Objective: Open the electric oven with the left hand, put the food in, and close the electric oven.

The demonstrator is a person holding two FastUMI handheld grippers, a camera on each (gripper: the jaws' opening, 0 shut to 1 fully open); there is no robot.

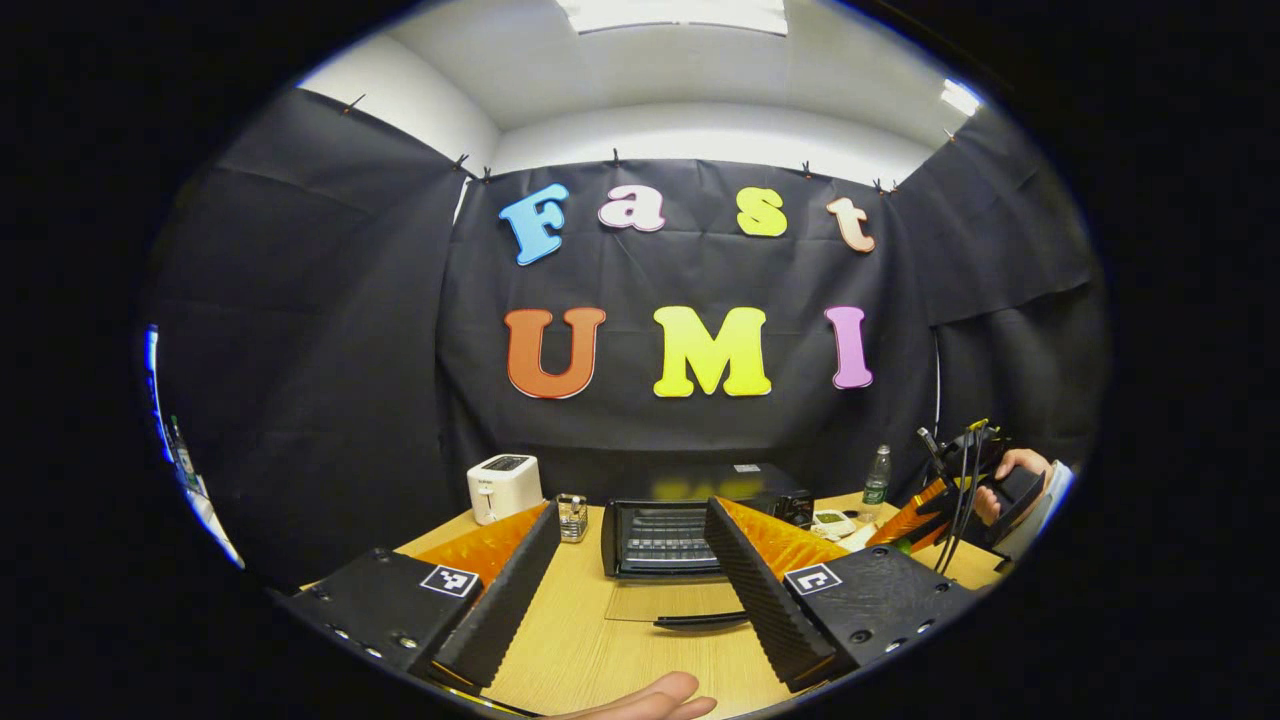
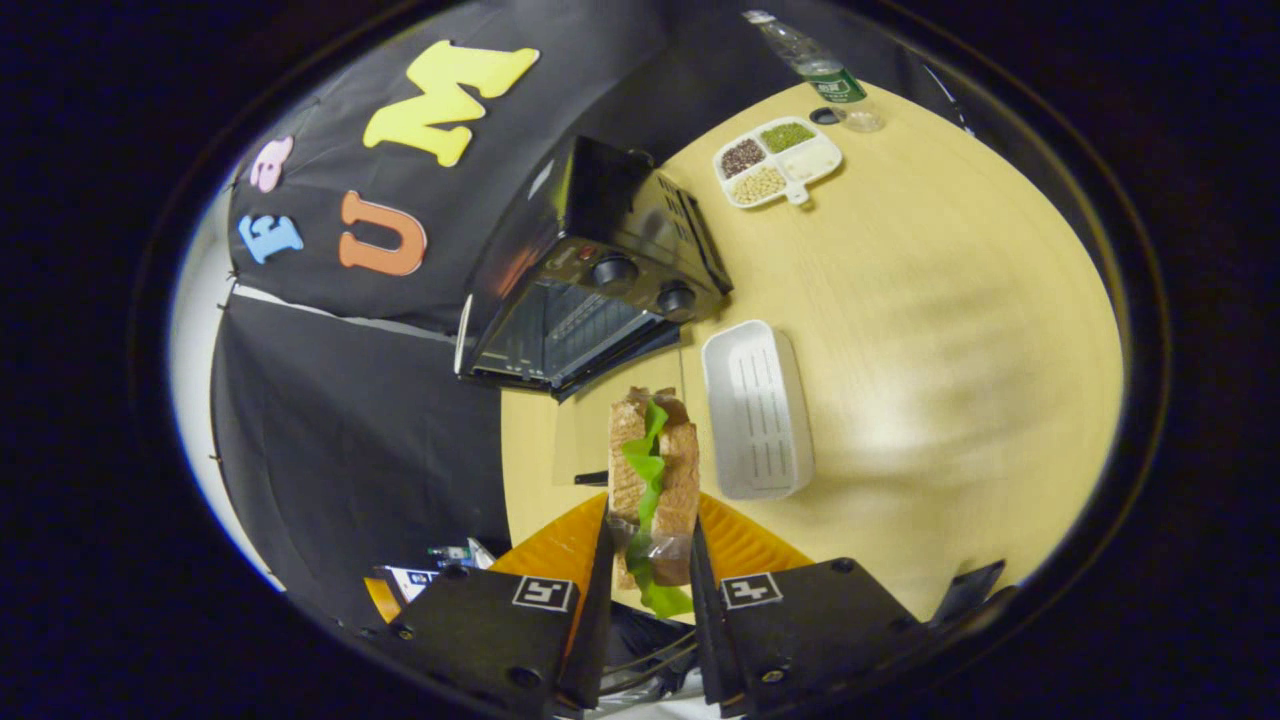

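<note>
The black electric oven (image 1: 660, 535) stands at the middle of the wooden table (image 1: 570, 650), its glass door (image 1: 665, 600) folded down flat and the rack inside visible. My left gripper (image 1: 632, 510) hovers open in front of it, nothing between its fingers. In the right gripper view, the oven (image 2: 590, 290) lies ahead with its door down. My right gripper (image 2: 650, 525) is shut on a sandwich (image 2: 655, 480) of brown bread and green lettuce, held above the table. That gripper (image 1: 925, 515) also appears at the far right, held by a hand (image 1: 1010, 470).
A white toaster (image 1: 505, 487) and a small glass jar (image 1: 572, 517) stand left of the oven. A white empty tray (image 2: 757, 410) lies right of the sandwich. Farther off are a divided dish of beans (image 2: 778, 160) and a plastic bottle (image 2: 815, 65). A hand (image 1: 650, 700) shows at the bottom edge.
</note>
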